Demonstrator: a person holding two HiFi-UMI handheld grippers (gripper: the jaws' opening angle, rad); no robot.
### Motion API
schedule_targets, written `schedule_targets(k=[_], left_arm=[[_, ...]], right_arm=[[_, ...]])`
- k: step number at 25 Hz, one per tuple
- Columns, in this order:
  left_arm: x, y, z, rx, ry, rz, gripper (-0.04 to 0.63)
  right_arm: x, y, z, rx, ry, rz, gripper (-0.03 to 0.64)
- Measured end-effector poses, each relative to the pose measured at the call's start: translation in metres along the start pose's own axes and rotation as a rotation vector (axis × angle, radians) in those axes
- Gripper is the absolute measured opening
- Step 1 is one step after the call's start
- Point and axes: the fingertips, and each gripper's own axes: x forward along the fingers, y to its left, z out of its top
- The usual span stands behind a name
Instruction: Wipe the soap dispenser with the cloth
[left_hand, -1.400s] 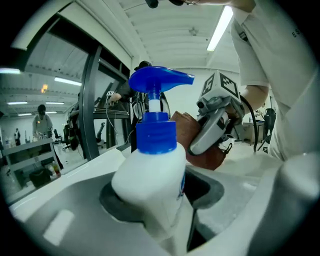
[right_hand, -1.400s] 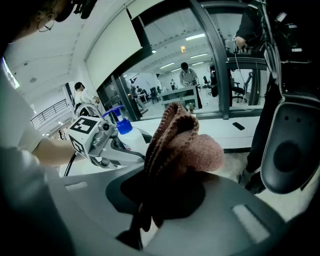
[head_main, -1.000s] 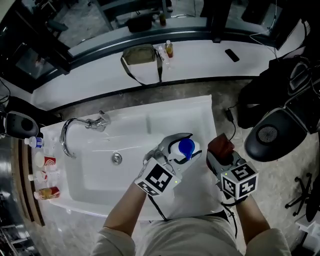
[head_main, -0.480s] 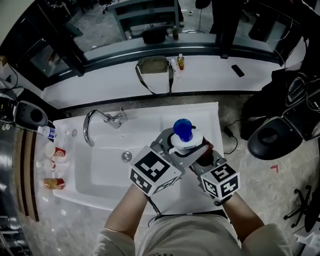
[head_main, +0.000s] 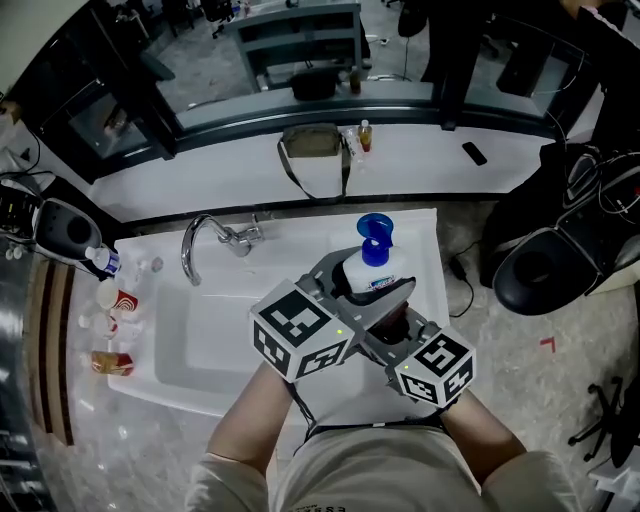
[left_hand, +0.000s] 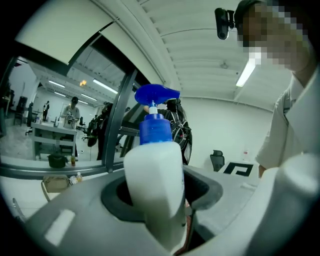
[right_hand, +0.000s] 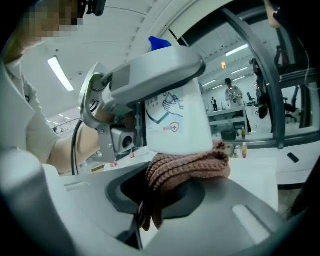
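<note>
The soap dispenser (head_main: 372, 268) is a white bottle with a blue pump (head_main: 375, 232), held up over the sink's right side. My left gripper (head_main: 352, 288) is shut on its body. In the left gripper view the soap dispenser (left_hand: 155, 172) fills the space between the jaws of my left gripper (left_hand: 162, 207). My right gripper (head_main: 398, 325) is shut on a dark red knitted cloth (right_hand: 186, 169). The cloth presses against the lower edge of the soap dispenser (right_hand: 176, 122), just under the left gripper (right_hand: 150, 70). In the head view the cloth (head_main: 401, 322) is mostly hidden.
A white sink (head_main: 215, 345) with a chrome faucet (head_main: 200, 248) lies below. A cup (head_main: 118, 300) and small bottles stand on its left. On the ledge behind are an olive bag (head_main: 312, 142), small bottles (head_main: 364, 135) and a phone (head_main: 474, 153). A black chair (head_main: 545, 272) stands to the right.
The left gripper has raised the dispenser and turned it upright. The right gripper has moved left with the cloth, from beside the bottle to against its lower part.
</note>
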Motion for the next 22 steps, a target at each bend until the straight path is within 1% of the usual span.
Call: schedule_targets(k=[1,3,8,10,13,14,16,18,20,21,22], left_arm=[[-0.001,-0.001,0.000,-0.001,0.001,-0.006,0.207],[-0.004,-0.004,-0.001,0.006,0.006,-0.016,0.206],[-0.008,-0.007,0.002,0.024,-0.014,-0.009,0.204],[-0.008,-0.007,0.005,0.028,-0.026,-0.001,0.202],[-0.011,-0.009,0.008,0.030,-0.040,-0.006,0.202],[-0.012,-0.011,0.008,0.031,-0.041,-0.011,0.202],[-0.010,-0.013,0.005,0.037,-0.038,-0.020,0.201],[-0.006,-0.011,0.000,0.047,-0.032,-0.016,0.202],[-0.003,-0.007,-0.007,0.046,-0.030,-0.009,0.202],[-0.001,-0.005,-0.011,0.044,-0.027,-0.009,0.201],[0.002,-0.004,-0.016,0.046,-0.020,-0.011,0.202]], right_arm=[[0.001,0.006,0.000,0.012,-0.005,0.027,0.080],[0.000,0.013,-0.001,0.024,-0.004,0.049,0.078],[-0.017,0.019,-0.004,-0.020,0.016,0.092,0.078],[-0.027,0.011,-0.005,-0.019,0.023,0.064,0.080],[-0.032,-0.021,-0.009,0.060,0.024,-0.066,0.078],[-0.030,-0.028,-0.008,0.089,0.014,-0.095,0.078],[-0.025,-0.028,-0.002,0.115,-0.010,-0.096,0.078],[-0.019,-0.019,-0.002,0.115,-0.010,-0.058,0.080],[-0.017,-0.012,-0.010,0.111,0.012,-0.027,0.080],[-0.018,-0.012,-0.017,0.105,0.028,-0.029,0.080],[-0.021,-0.017,-0.025,0.097,0.048,-0.051,0.080]])
